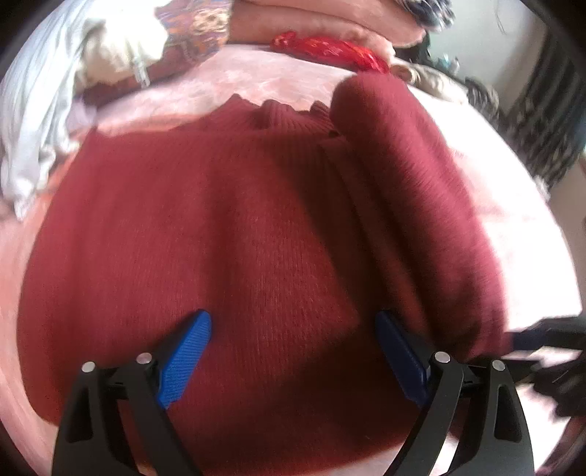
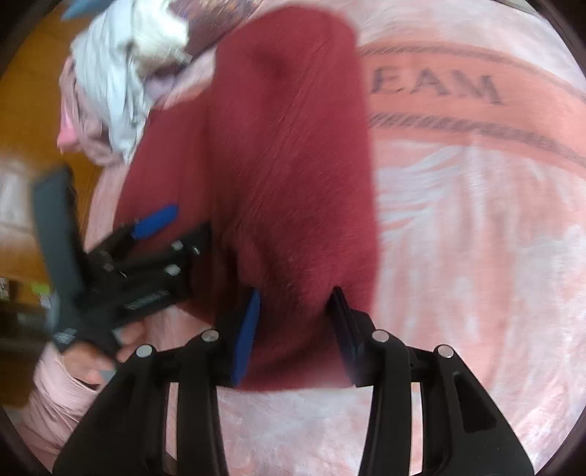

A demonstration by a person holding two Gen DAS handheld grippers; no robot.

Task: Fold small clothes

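Note:
A dark red knit sweater (image 1: 234,227) lies flat on a pink blanket (image 1: 278,80), its ribbed collar at the far side. Its right side is folded over into a thick raised roll (image 1: 414,190). My left gripper (image 1: 293,322) is open just above the sweater's lower middle, with nothing between its blue pads (image 1: 183,362). My right gripper (image 2: 296,304) holds the near end of the folded red layer (image 2: 293,164) between its fingers. The left gripper (image 2: 154,221) also shows at the left of the right wrist view, held by a hand.
A heap of white and grey clothes (image 1: 44,121) lies at the far left. A shiny red item (image 1: 329,49) and pink pillows (image 1: 293,18) lie beyond the collar. The blanket carries printed letters (image 2: 436,88). A wooden floor (image 2: 33,91) lies off the left edge.

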